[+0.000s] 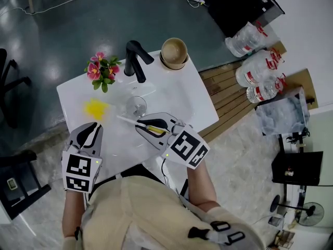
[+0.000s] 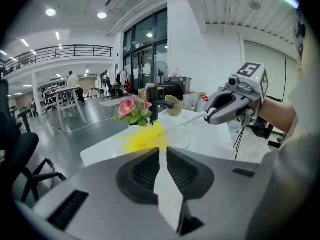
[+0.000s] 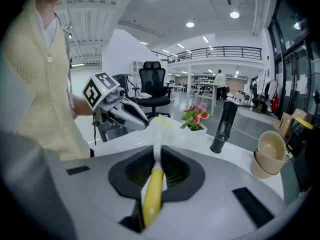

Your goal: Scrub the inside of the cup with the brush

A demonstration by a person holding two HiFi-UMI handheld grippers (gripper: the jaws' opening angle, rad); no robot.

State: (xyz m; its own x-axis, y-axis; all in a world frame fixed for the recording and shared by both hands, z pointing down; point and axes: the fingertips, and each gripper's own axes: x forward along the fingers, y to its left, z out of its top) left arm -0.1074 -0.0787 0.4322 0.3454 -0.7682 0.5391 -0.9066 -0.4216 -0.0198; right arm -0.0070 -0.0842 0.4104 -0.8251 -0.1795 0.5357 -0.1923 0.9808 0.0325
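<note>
Right tongs (image 1: 139,124) hold the brush (image 1: 155,130) level; left tongs (image 1: 97,125) point at its bristles (image 1: 96,107).

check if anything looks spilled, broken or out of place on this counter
Nothing spilled or broken. The one mismatch: the brush's yellow bristles are over the counter beside the clear cup, not inside it. The right tool grips the handle, and the left tool is empty.

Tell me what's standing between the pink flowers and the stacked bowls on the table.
The black faucet stands between the pink flowers and the stacked bowls. The head view shows it, and so does the right gripper view.
</note>
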